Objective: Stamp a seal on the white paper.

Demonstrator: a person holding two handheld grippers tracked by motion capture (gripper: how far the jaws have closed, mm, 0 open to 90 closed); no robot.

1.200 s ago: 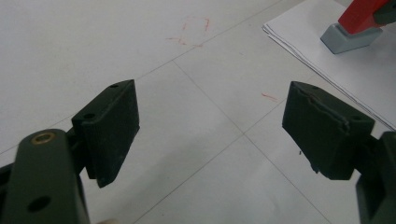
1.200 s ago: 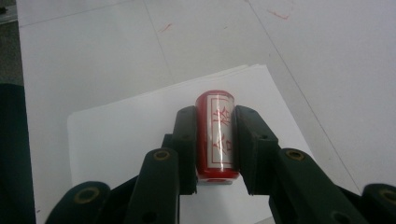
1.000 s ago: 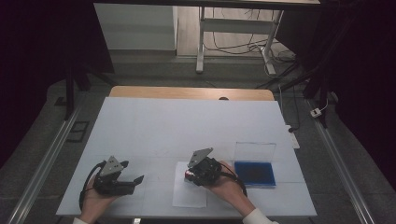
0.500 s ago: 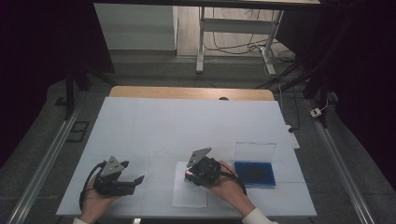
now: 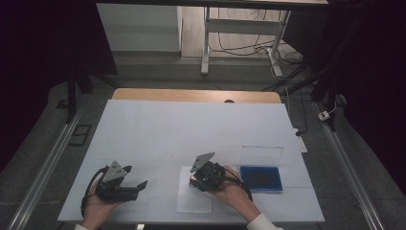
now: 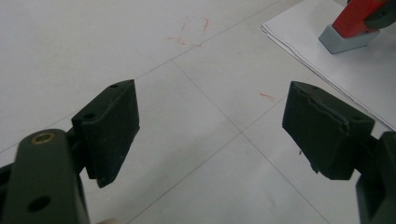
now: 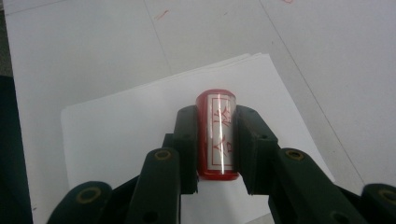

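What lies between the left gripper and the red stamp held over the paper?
Bare white table, then the near edge of the paper stack. In the left gripper view, the open left gripper faces the red stamp with nothing between.

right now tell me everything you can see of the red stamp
The stamp is a small red block with a grey base and a white label with red characters on top. It looks like glossy plastic. The right claw is shut on it, jaws pressing both sides, and holds it on the sheet of white paper, base down, near the front of the table.
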